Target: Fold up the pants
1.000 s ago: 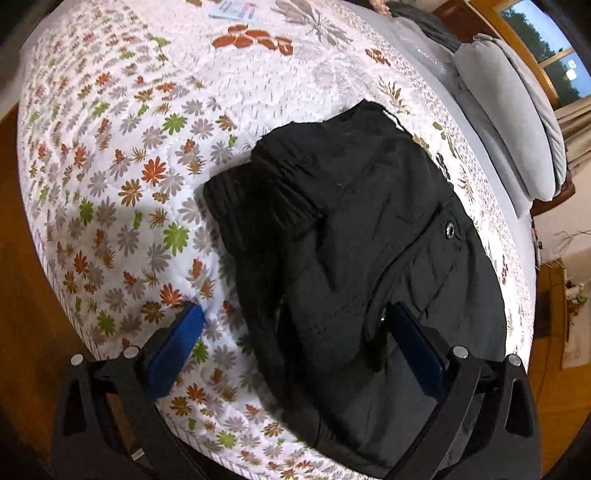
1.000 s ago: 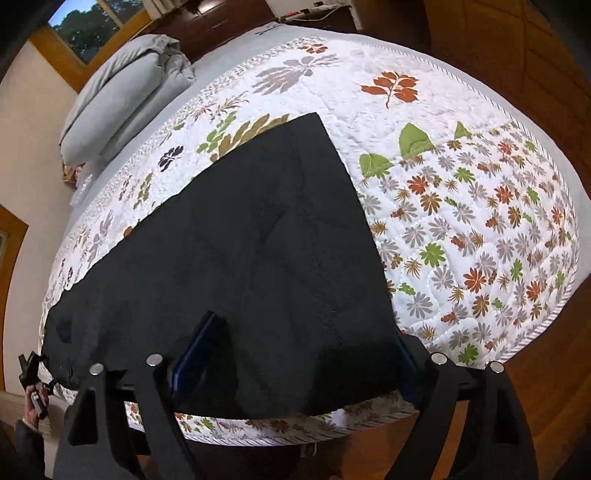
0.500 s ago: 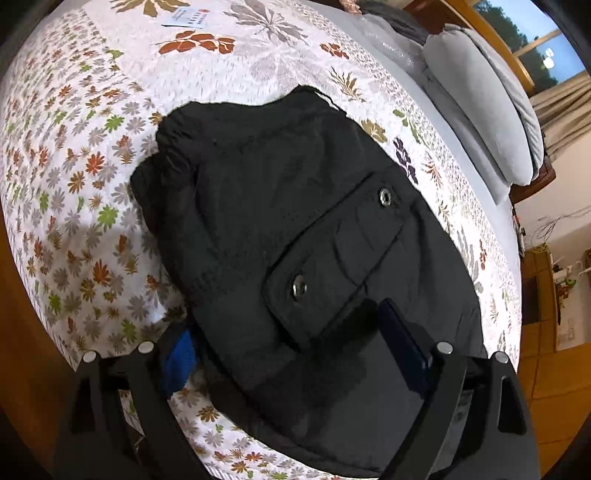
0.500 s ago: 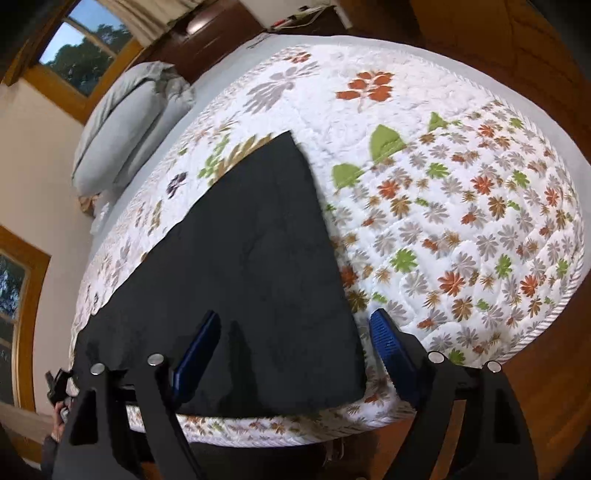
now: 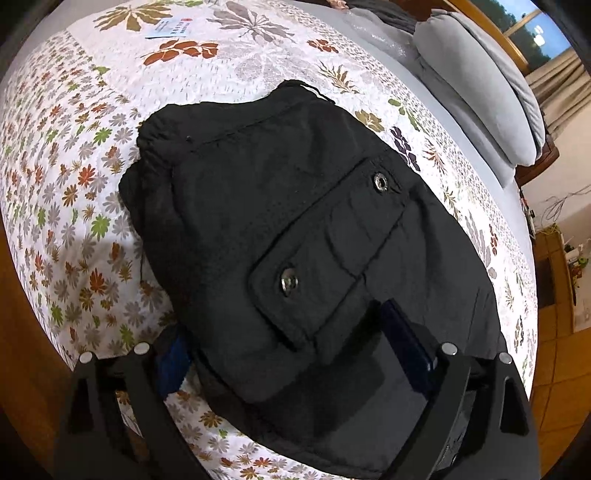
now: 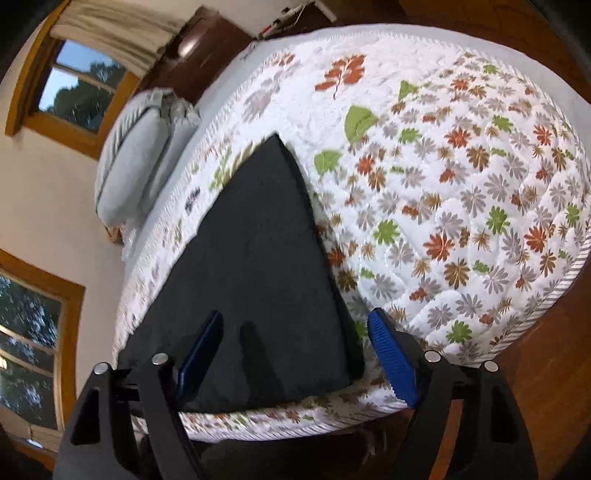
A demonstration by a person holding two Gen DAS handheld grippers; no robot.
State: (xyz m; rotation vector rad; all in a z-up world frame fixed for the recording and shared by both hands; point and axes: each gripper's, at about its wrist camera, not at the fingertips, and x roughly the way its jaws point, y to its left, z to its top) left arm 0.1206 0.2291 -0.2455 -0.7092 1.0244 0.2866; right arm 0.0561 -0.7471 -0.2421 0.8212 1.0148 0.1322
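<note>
Black pants [image 5: 295,229] lie spread on a bed [image 5: 74,184] with a leaf-print quilt, the waistband bunched toward 11 o'clock in the left wrist view and a flapped pocket [image 5: 325,258] with two metal snaps [image 5: 289,283] facing up.

The left gripper [image 5: 295,354] stands at 6 o'clock with its fingers spread wide and nothing clamped between them; the pocket end of the pants lies between the blue pads, the left pad [image 5: 173,365] beside the cloth's edge over the quilt and the right pad [image 5: 410,339] over the dark fabric. Whether either pad touches the cloth cannot be told.

In the right wrist view the pants [image 6: 258,266] taper to a corner near 12 o'clock, and their near edge sits by the bed's edge at 6 o'clock. The right gripper [image 6: 295,354] also has its fingers wide apart, gripping nothing: one pad [image 6: 201,350] over the fabric, the other [image 6: 391,358] just past the cloth's right edge, above the quilt.

Grey pillows [image 5: 487,88] lie at 1 o'clock in the left view, with a window [image 6: 77,88] behind them in the right view. A small card [image 5: 168,29] rests on the quilt at 11 o'clock.
</note>
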